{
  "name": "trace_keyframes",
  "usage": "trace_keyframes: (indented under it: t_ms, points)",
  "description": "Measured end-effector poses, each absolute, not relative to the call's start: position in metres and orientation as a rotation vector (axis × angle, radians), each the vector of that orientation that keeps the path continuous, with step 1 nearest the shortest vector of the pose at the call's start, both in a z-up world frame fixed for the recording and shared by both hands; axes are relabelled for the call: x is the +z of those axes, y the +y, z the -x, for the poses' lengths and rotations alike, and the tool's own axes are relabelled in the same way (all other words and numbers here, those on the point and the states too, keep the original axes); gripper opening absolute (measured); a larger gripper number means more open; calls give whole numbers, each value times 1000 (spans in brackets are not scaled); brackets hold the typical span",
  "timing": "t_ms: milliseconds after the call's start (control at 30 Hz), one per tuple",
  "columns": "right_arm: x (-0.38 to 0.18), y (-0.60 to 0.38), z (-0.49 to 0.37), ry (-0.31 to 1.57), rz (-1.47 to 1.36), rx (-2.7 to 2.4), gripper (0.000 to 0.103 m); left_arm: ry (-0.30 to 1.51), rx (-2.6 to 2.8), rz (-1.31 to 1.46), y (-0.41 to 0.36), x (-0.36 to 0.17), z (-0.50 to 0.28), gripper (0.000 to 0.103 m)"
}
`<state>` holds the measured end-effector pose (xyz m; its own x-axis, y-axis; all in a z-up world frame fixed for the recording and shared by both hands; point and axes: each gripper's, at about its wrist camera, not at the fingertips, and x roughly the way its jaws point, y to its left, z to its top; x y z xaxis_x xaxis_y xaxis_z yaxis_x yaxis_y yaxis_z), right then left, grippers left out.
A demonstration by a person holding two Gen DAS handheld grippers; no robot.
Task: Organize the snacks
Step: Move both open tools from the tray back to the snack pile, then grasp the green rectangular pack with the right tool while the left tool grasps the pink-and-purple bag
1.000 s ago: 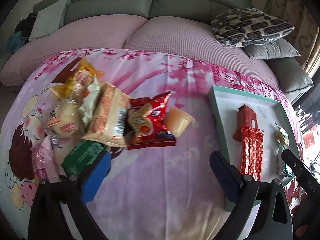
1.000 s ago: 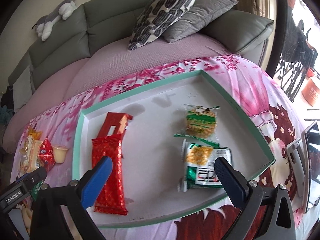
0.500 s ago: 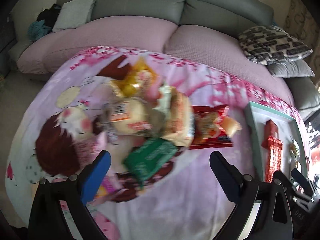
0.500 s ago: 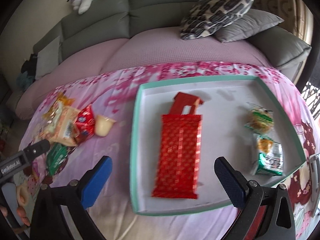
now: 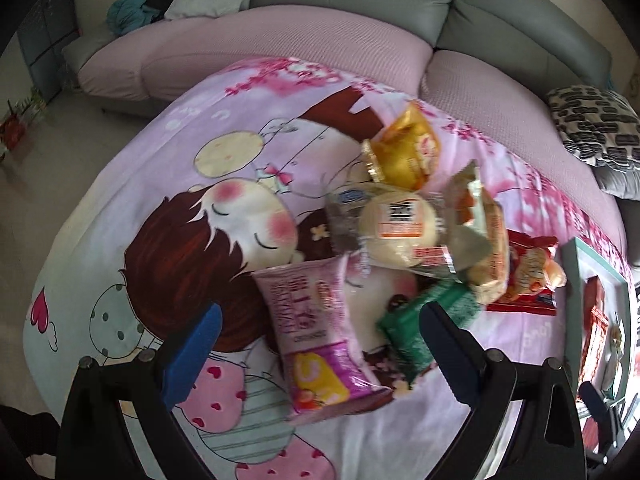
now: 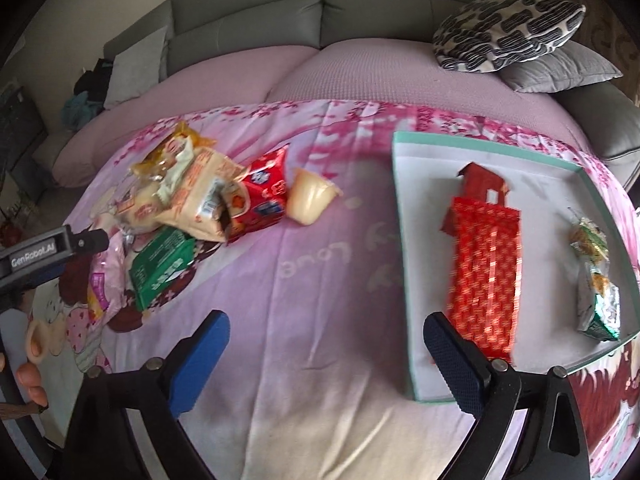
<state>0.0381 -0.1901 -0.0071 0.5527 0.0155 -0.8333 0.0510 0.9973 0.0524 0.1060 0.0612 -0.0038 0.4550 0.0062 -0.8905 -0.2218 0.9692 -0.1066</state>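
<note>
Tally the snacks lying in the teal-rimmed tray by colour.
Red: 2, the patterned packet and the plain red pack behind it.
Green and white: 2, the far small packet and the near small packet.
Total: 4 in the tray.

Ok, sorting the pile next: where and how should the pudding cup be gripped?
Judging by its pose, the pudding cup lies tipped on its side beside the red packet, apart from the tray. Come from above and close the right gripper across its tapered wall, mid-body, not across the rim.
</note>
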Motion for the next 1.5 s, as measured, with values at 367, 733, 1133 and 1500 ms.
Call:
trace_keyframes:
  t_ms: [367,733,1133,1500]
  points:
    - [-22,-146,-62,1035,-79,41,85,1157,125,255,71,-28,-118,55]
    - [-19,-108,-93,1049,-84,78,76,1147,83,295,79,-33,-121,40]
    - [-34,-75,-131,1111,-152,104,71,1136,97,368,102,-32,-120,40]
    - [-44,-61,-138,1133,-115,99,68,1147,77,372,99,-31,-117,40]
